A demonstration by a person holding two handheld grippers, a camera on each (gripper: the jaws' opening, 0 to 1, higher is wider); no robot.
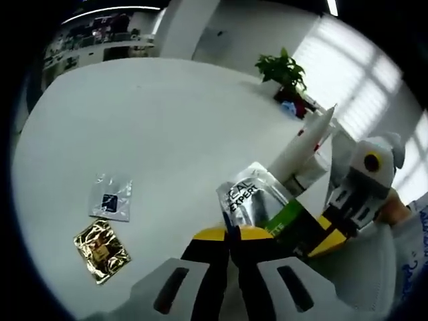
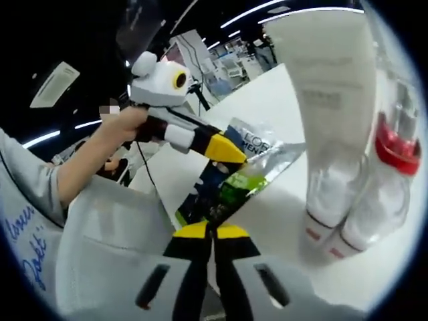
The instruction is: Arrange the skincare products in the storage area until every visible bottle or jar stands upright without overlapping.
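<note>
Both the left gripper (image 1: 231,234) and the right gripper (image 2: 212,231) were clamped on one silver sachet (image 2: 257,157), held between them above the white table (image 1: 154,120). White tubes (image 2: 334,107) stood just beside it; a clear packet (image 1: 111,198) and gold packet (image 1: 100,249) lay well apart.

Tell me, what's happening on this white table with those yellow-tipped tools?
A person holds a tool in each hand, and both the left tool and the right tool are pinched shut on the same silver-and-green sachet, lifted above the white table. White tubes stand beside it. A clear packet and a gold packet lie flat on the table, and a potted plant sits at the far side.
</note>
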